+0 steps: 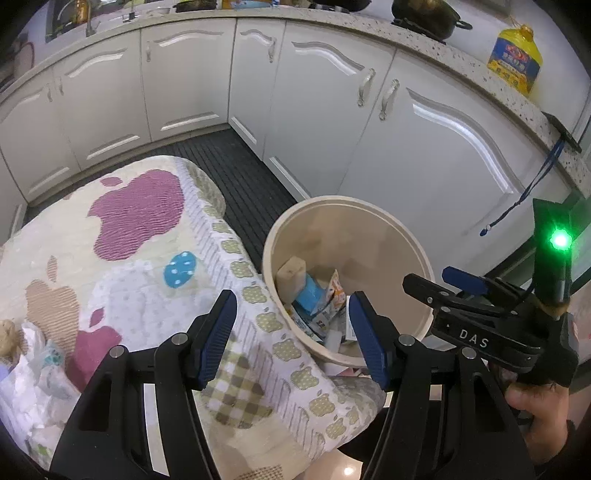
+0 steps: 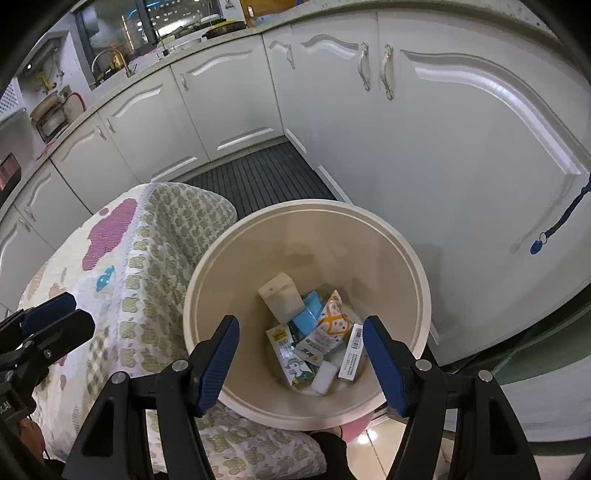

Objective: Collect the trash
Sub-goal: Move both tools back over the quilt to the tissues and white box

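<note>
Below the right tongs (image 2: 301, 360), jaws apart and empty, sits the bin (image 2: 413, 273) of cartons (image 2: 291, 354); left tongs (image 1: 291, 338) likewise gape empty over the cloth (image 1: 140, 280).

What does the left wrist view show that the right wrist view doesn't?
Only the left wrist view: a yellow cooking-oil bottle on the speckled countertop, a dark pot beside it, and crumpled white wrappers on the patterned cloth.

Only the right wrist view: a curved metal tap at the sink, and a white barcoded box in the bin.

Both: the round beige waste bin holding cartons, the apple-patterned cloth, white cabinet doors, and both tools open and empty: left tool, right tool.
</note>
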{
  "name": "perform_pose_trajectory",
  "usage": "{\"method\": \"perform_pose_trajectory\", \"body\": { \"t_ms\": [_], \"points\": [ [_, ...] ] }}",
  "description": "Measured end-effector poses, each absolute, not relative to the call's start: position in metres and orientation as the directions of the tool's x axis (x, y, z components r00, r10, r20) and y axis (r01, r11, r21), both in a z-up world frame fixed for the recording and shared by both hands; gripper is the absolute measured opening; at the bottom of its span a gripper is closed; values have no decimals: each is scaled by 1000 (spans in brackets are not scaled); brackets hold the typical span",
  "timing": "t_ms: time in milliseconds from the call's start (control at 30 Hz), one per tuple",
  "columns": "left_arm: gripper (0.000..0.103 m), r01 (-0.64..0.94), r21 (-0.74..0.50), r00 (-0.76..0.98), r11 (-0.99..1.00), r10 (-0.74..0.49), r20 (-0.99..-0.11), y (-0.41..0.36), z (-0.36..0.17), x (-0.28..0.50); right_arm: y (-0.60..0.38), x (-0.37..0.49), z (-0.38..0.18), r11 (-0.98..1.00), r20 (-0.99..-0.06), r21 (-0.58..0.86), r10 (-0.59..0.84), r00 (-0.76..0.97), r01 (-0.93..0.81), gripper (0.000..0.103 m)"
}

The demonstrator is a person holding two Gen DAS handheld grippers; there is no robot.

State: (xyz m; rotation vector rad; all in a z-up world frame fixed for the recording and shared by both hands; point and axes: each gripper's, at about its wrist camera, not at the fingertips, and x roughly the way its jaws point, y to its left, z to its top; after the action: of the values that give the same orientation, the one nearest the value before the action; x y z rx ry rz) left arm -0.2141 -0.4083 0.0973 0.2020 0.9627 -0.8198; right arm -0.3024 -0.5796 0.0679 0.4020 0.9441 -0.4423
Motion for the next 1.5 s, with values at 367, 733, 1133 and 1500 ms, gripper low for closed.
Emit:
{"method": "perform_pose_trajectory", "body": {
  "t_ms": [367,733,1133,1500],
  "points": [
    [62,665,-130,402,736,-499,-768,-366,113,-217,-542,-290,89,871,-819,147,-157,551,468,67],
    [62,599,-85,511,796,-462,-725,-305,133,-210,-487,-264,119,915,-780,149,-124,613,375,68],
    [62,518,-101,561,849,-427,-709,-239,139,-195,-430,-235,129,946,-770,160,-59,635,283,68],
    [62,454,-118,582,883,-394,-712,-184,139,-181,-381,-213,130,967,-772,158,-5,636,199,69]
  ]
}}
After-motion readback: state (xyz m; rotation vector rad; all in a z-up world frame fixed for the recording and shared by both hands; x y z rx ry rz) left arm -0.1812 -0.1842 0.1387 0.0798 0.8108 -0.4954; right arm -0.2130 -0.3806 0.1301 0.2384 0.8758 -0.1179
